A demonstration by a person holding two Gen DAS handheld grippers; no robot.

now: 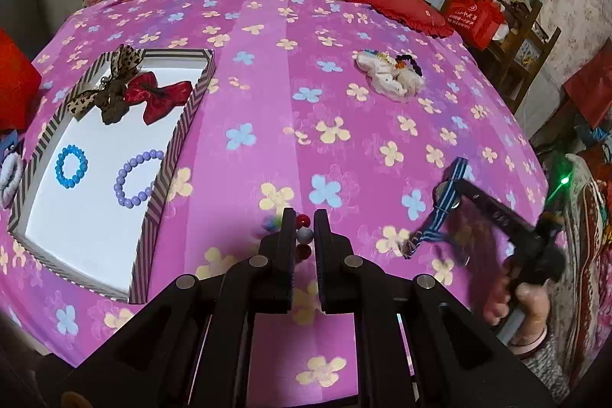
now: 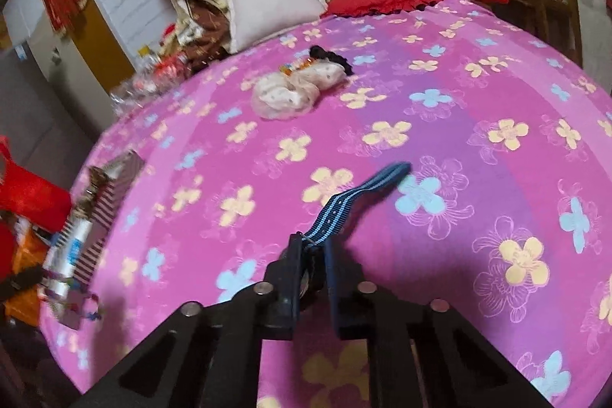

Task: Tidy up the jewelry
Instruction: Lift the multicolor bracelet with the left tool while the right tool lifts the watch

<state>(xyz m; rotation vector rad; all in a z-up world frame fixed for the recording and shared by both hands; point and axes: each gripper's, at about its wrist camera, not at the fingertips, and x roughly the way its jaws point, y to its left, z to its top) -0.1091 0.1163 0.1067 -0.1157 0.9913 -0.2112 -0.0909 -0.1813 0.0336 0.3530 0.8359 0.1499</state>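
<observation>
right tongs [image 2: 311,247] | clamped | blue striped watch [image 2: 344,207], strap dangling

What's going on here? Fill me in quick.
A person is sorting jewelry on a flowered bedspread with a hand-held tool in each hand. The left tool is shut on a multicoloured bead bracelet. The right tool is shut on a blue striped watch. The striped box already holds two bows and two bead bracelets. A pile of scrunchies is still out on the bedspread.
</observation>
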